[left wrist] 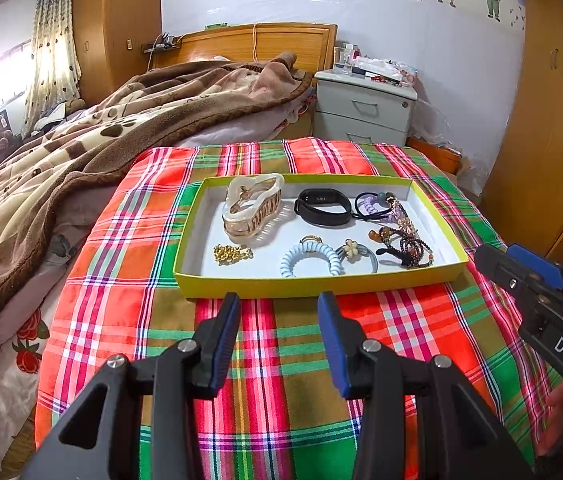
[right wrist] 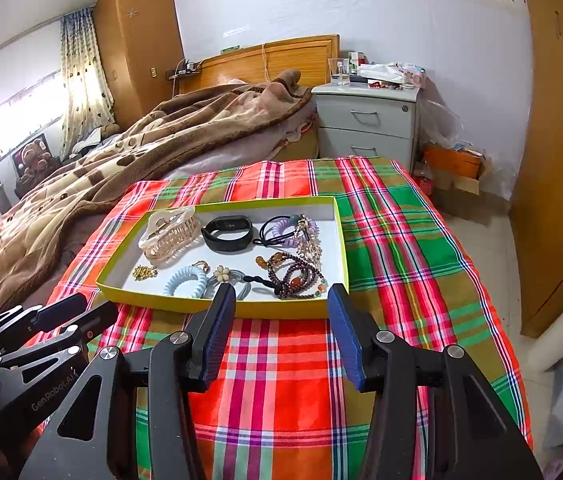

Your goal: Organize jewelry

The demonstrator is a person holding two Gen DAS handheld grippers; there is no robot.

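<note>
Both jaws of the left hand-held gripper (left wrist: 279, 300) stand apart over plaid cloth (left wrist: 265, 360), holding nothing; the right hand-held gripper (right wrist: 281, 292) gapes empty too. Just beyond, a yellow-rimmed tray (left wrist: 317, 282) holds a hair claw (left wrist: 251, 210), black fitness band (left wrist: 323, 206), gold chain (left wrist: 231, 254) and beaded bracelets (left wrist: 405, 246).

Was a bed (left wrist: 241, 80) covered partly by a plaid cloth (left wrist: 129, 264); carried a shallow yellow-green tray (left wrist: 313, 282) on that cloth, beside a rumpled brown blanket (left wrist: 81, 152).

Bare plaid cloth (left wrist: 273, 360) before the tray (left wrist: 313, 284); blanket (left wrist: 81, 152) crowds left.
</note>
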